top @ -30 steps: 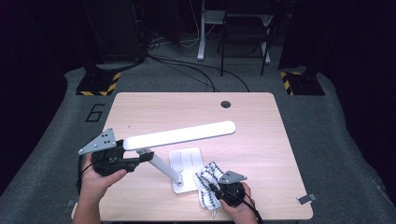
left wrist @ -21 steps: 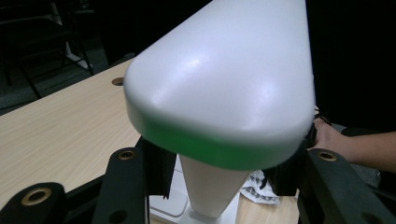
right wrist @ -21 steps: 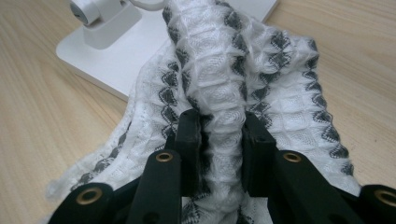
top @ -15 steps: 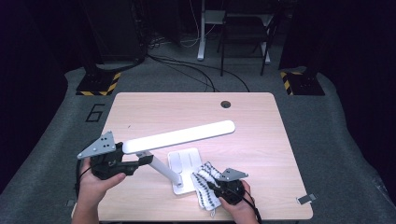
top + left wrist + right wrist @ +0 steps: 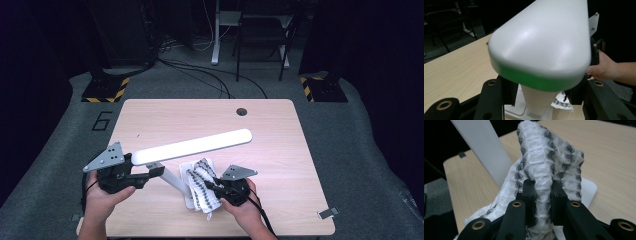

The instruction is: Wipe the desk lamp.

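Between right fingers (image 5: pixel 557 195), cloth (image 5: pixel 541 167).

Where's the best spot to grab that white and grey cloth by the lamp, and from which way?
Probably a raised fold of the cloth. It lies bunched on the lamp base, so its ridges stick up, thin enough to fit between the jaws. Come from the person's side, low and level, as the right gripper does: its jaws pinch one ridge, away from the slanted lamp arm.
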`<state>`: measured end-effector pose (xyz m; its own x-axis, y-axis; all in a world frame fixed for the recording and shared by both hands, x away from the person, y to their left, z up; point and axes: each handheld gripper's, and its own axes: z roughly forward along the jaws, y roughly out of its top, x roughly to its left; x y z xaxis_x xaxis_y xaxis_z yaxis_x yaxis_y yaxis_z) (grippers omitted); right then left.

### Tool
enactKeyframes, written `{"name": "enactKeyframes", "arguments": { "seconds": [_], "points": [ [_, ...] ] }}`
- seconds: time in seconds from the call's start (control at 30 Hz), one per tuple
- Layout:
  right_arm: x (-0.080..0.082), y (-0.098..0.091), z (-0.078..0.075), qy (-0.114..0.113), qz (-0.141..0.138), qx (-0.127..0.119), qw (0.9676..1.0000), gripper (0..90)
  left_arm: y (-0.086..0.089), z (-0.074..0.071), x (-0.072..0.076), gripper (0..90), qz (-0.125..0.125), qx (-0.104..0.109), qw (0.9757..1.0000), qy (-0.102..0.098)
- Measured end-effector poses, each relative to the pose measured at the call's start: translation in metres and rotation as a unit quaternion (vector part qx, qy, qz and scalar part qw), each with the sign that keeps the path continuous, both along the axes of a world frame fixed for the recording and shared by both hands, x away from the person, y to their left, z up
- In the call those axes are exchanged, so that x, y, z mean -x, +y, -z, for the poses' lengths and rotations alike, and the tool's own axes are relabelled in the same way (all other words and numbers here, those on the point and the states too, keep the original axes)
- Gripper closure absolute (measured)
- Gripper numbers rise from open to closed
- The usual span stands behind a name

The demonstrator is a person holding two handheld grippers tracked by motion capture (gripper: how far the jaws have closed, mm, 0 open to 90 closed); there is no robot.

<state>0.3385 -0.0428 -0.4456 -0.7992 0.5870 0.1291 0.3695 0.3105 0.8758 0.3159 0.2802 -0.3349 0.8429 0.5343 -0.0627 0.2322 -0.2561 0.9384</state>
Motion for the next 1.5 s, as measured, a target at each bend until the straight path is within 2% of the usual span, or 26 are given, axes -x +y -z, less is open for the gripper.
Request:
{"name": "enactKeyframes", "arguments": {
  "seconds": [0.2, 0.33, 0.57, 0.73, 0.83, 0.9, 0.93, 0.97, 1.07, 1.27, 1.37, 1.5],
  "points": [
    [-0.002, 0.017, -0.023, -0.022, -0.024, -0.011, 0.9994, 77.6, -0.001, 0.0, 0.0, 52.9, -0.003, 0.002, 1.0, -0.001],
    [0.001, 0.026, -0.031, -0.026, -0.036, -0.036, 0.9984, 77.6, 0.0, 0.0, 0.001, 52.9, -0.004, -0.001, 1.0, -0.005],
    [0.008, 0.038, -0.042, -0.041, -0.051, -0.044, 0.9969, 77.6, -0.002, -0.001, 0.001, 52.8, -0.004, -0.004, 1.0, 0.0],
    [0.01, 0.054, -0.047, -0.06, -0.062, -0.036, 0.9957, 77.6, -0.003, -0.001, 0.002, 52.8, -0.005, -0.005, 1.0, -0.001],
    [0.013, 0.059, -0.049, -0.07, -0.057, -0.038, 0.9951, 77.5, -0.002, -0.001, 0.002, 52.8, -0.005, -0.005, 1.0, 0.0],
    [0.013, 0.06, -0.052, -0.075, -0.059, -0.042, 0.9945, 77.1, -0.002, -0.001, 0.002, 52.8, -0.005, -0.005, 1.0, -0.001],
    [0.014, 0.061, -0.053, -0.067, -0.058, -0.046, 0.995, 76.8, -0.002, -0.001, 0.002, 52.8, -0.005, -0.008, 1.0, -0.001],
    [0.014, 0.061, -0.054, -0.08, -0.06, -0.048, 0.9939, 76.7, -0.003, -0.001, 0.002, 52.7, -0.005, -0.008, 1.0, -0.001],
    [0.017, 0.064, -0.058, -0.091, -0.059, -0.05, 0.9928, 76.4, -0.003, -0.001, 0.002, 52.7, -0.007, -0.007, 0.9999, 0.0],
    [0.019, 0.066, -0.062, -0.087, -0.064, -0.058, 0.9925, 77.1, -0.003, -0.001, 0.002, 52.7, -0.009, -0.008, 0.9999, -0.001],
    [0.019, 0.068, -0.06, -0.084, -0.069, -0.051, 0.9928, 77.8, -0.003, -0.001, 0.002, 52.7, -0.011, -0.009, 0.9999, -0.001],
    [0.017, 0.067, -0.053, -0.089, -0.076, -0.034, 0.9926, 78.2, -0.003, -0.002, 0.003, 52.6, -0.012, -0.01, 0.9999, -0.002]
  ]
}}
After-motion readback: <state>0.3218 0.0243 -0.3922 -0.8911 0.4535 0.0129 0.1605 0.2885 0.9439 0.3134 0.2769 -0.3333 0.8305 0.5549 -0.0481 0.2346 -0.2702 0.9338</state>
